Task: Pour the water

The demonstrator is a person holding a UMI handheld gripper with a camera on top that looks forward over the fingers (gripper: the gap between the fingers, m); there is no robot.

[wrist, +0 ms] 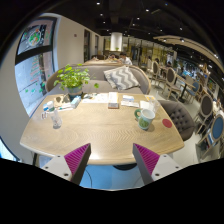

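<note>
A pale wooden table (100, 130) stands beyond my fingers. On its left part stands a small clear water bottle (56, 117). On its right part stands a green and white cup (145, 118). My gripper (112, 160) is held back from the table's near edge, well short of both. Its two fingers with magenta pads (78, 157) stand wide apart with nothing between them.
A potted green plant (70, 80) stands at the table's far left. Papers or a book (125, 100) lie at the far side. A grey chair (180, 118) stands to the right, a patterned armchair (126, 78) behind. Blue floor shows below the fingers.
</note>
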